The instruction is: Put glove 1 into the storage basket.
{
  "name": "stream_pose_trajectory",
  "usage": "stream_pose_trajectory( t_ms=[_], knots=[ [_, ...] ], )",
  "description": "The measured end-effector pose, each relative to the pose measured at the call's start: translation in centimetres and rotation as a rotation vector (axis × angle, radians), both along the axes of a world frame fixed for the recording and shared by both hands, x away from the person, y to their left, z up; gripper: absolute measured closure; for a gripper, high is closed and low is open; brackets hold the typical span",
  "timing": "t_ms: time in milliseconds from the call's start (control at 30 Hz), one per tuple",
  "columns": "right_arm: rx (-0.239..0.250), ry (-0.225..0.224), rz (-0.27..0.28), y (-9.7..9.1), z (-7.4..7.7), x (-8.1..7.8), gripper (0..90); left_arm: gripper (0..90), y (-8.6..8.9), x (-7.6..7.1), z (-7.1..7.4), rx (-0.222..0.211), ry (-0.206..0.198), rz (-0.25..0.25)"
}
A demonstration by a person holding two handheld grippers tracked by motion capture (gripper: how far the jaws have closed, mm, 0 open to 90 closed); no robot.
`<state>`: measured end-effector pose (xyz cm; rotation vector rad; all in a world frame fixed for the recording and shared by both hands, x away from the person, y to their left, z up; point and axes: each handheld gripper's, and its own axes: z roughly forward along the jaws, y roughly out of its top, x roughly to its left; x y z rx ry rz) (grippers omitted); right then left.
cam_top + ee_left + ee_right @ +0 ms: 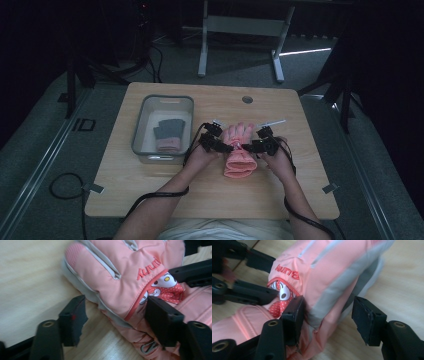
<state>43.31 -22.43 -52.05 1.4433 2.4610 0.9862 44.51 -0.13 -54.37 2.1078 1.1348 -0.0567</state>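
Here, from the high view, a pink glove [240, 152] lies on the wooden table [150, 195], just right of a grey bin [145, 125] that holds a grey-and-pink glove [168, 135], and both tools crowd in on it: the left gripper [225, 146] from the left side, the right gripper [248, 146] from the right, near the glove's middle. Over to the left gripper view: the fingers [73, 317] stand parted, one off the glove's grey edge with bare table under it, the other against the padded back by the spotted cartoon patch [167, 287], so nothing is clamped. Now the right gripper view: one finger [294, 317] touches the glove beside the grey stripe, the other finger hangs clear over the table, a loose straddle and no grasp.
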Motion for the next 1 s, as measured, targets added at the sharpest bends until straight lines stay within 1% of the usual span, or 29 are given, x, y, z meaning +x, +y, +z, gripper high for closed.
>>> stream_pose_trajectory(
  t_ms=[33,67,100,133,167,200,233,267,333,400,433,533,600,700,800,833,900,1000],
  knots=[
    [0.018,0.016,0.004,0.0,-0.3,0.2,46.8,35.9,0.1,0.3,-0.3,-0.02,0.031,-0.002],
    [0.051,0.042,0.008,0.0,-0.6,0.4,50.1,38.1,0.3,0.6,-0.6,-0.054,0.067,-0.01],
    [0.077,0.06,0.005,-0.1,-0.8,0.5,51.7,41.2,0.4,0.9,-0.8,-0.077,0.094,-0.019],
    [0.081,0.06,0.007,-0.1,-0.9,0.5,53.4,47.6,0.3,0.9,-0.7,-0.093,0.095,-0.037],
    [0.086,0.059,0.01,-0.1,-0.9,0.4,56.8,55.4,0.2,0.7,-0.5,-0.082,0.076,-0.047],
    [0.09,0.057,0.011,-0.1,-0.9,0.4,58.4,61.2,0.1,0.7,-0.4,-0.081,0.07,-0.053],
    [0.094,0.057,0.009,-0.1,-0.9,0.4,60.3,67.2,0.2,0.7,-0.3,-0.09,0.072,-0.053],
    [0.106,0.059,0.004,-0.1,-0.8,0.3,61.5,70.9,0.1,0.6,-0.2,-0.091,0.071,-0.052],
    [0.123,0.058,-0.001,-0.2,-0.7,0.2,63.4,75.1,-0.1,0.4,0.3,-0.076,0.054,-0.058],
    [0.128,0.039,0.004,-0.3,-0.6,-0.1,64.8,76.7,-0.3,0.1,0.9,-0.058,0.037,-0.068],
    [0.133,0.036,0.004,-0.4,-0.4,-0.2,65.2,77.1,-0.5,-0.1,1.2,-0.053,0.031,-0.073],
    [0.145,0.024,0.007,-0.8,0.0,-0.6,65.7,77.8,-0.7,-0.3,1.9,-0.059,0.026,-0.085],
    [0.16,0.01,0.004,-1.2,0.4,-0.9,65.8,78.0,-1.0,-0.6,2.5,-0.057,0.005,-0.091],
    [0.17,-0.022,-0.001,-1.5,1.4,-1.4,65.9,78.3,-1.2,-1.0,3.7,-0.061,-0.021,-0.09],
    [0.176,-0.05,-0.005,-1.6,2.5,-1.7,65.8,78.2,-1.3,-1.3,5.1,-0.042,-0.059,-0.094],
    [0.177,-0.058,-0.007,-1.5,2.9,-1.8,65.8,78.2,-1.3,-1.3,5.5,-0.038,-0.071,-0.094],
    [0.18,-0.077,-0.004,-1.5,3.6,-1.9,65.8,78.2,-1.1,-1.4,6.3,-0.044,-0.08,-0.093],
    [0.185,-0.094,0.001,-1.1,4.6,-2.0,65.8,78.1,-0.7,-1.6,7.4,-0.03,-0.106,-0.094]
  ],
)
